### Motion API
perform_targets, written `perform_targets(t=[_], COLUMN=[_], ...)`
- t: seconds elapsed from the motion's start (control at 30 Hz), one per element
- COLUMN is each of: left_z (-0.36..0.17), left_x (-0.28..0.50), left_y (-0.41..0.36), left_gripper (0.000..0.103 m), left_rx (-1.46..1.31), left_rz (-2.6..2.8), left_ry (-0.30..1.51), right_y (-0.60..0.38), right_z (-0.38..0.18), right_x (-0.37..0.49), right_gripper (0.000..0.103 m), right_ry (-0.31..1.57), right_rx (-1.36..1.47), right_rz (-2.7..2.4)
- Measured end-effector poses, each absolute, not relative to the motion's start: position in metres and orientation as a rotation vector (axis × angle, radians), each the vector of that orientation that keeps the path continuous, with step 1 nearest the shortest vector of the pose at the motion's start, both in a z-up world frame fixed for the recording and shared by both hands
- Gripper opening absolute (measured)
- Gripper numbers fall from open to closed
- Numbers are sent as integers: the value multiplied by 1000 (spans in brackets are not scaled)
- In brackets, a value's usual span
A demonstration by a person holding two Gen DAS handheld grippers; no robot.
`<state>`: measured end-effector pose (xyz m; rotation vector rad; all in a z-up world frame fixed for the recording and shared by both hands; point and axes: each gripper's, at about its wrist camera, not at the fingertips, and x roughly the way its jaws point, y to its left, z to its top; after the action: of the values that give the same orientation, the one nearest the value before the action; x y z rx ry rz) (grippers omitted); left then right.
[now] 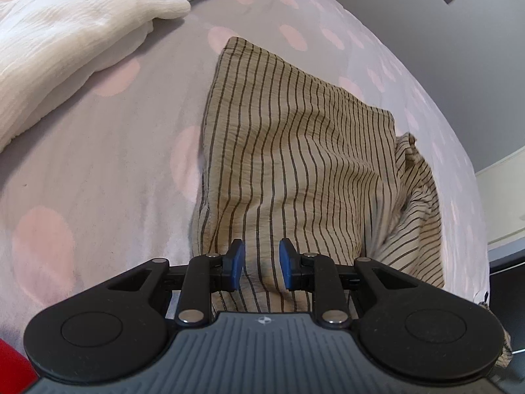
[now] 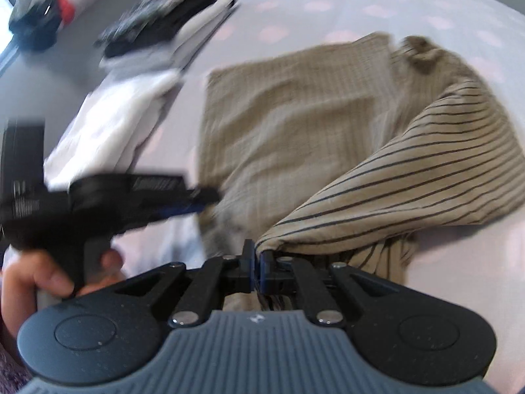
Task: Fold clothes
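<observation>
Striped garment [image 2: 410,177] edge pinched by right gripper [image 2: 257,262]; left gripper [image 1: 261,264] spread above it.

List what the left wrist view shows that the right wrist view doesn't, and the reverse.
Left wrist only: the left tool from behind, its jaws apart over the striped garment with no fabric pinched, and a red object at the bottom corner.

Right wrist only: the right tool shut on a lifted edge of the garment, the hand holding the left tool, and a dark pile farther back.

Both: the striped garment, the white cloth and the dotted sheet.
</observation>
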<state>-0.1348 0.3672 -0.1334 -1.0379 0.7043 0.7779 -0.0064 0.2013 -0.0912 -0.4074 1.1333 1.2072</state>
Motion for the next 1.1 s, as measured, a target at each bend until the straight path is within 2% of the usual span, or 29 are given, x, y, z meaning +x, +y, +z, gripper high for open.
perform_targets(t=[0.23, 0.5, 0.73, 0.87, 1.1], left_z=[-134, -138, -136, -127, -97], left_x=[-141, -135, -134, -129, -107], left_y=[372, 373, 372, 374, 394], left_gripper=[26, 26, 26, 26, 27], left_rx=[-1061, -1036, -1013, -972, -793], left_rz=[791, 797, 806, 823, 866], left_ry=[692, 737, 749, 761, 769], right_y=[220, 221, 192, 157, 97], right_z=[-131, -169, -133, -103, -96], right_x=[-35, -30, -22, 11, 130], right_gripper=[4, 6, 39, 43, 42], right_ry=[1249, 1310, 1269, 1215, 1203], right_rx=[-492, -494, -454, -400, -161], right_rz=[1238, 1166, 1224, 1190, 852])
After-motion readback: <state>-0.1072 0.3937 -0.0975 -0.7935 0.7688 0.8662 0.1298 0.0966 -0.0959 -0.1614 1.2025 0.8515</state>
